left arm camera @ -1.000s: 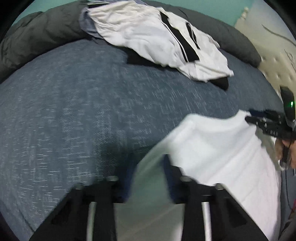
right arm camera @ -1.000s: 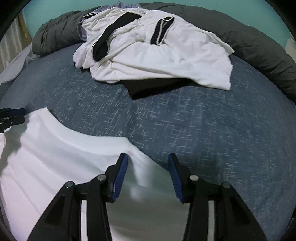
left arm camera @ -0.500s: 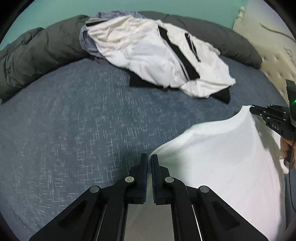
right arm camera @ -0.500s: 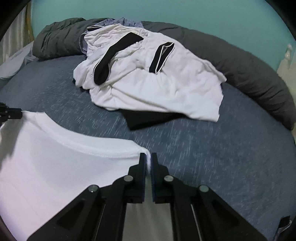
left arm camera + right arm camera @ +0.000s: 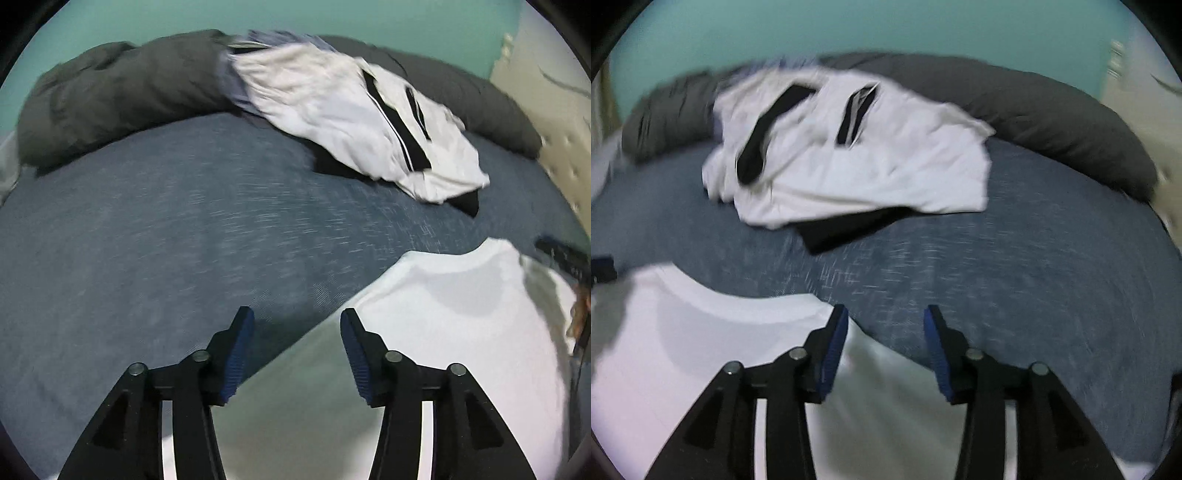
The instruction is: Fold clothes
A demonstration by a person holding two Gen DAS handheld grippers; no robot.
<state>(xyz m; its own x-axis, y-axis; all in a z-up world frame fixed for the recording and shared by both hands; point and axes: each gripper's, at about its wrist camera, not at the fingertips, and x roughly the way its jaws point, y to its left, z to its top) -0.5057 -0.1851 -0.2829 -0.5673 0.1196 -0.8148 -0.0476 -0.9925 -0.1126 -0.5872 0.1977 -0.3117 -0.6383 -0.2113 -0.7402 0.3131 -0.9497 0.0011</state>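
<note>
Nearest the cameras, on the bed (image 5: pixel 184 240), lies the white T-shirt (image 5: pixel 443 314), collar edge toward the pile. Both pairs of jaws, clamped on its corners half a second ago, are now opening — left hand-held gripper (image 5: pixel 297 321) and right hand-held gripper (image 5: pixel 885 317) hold nothing, so this fold looks laid down. Beyond the T-shirt waits the heap of unfolded clothes (image 5: pixel 849 155) — well apart, against the grey duvet (image 5: pixel 110 85); nothing blocks the way.

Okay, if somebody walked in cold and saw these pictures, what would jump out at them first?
Probably the plain white shirt spread on the blue bedspread, right under both grippers, whose jaws are opening off it. Next, the rumpled heap of white clothes with black stripes farther back, against the rolled grey duvet.
</note>
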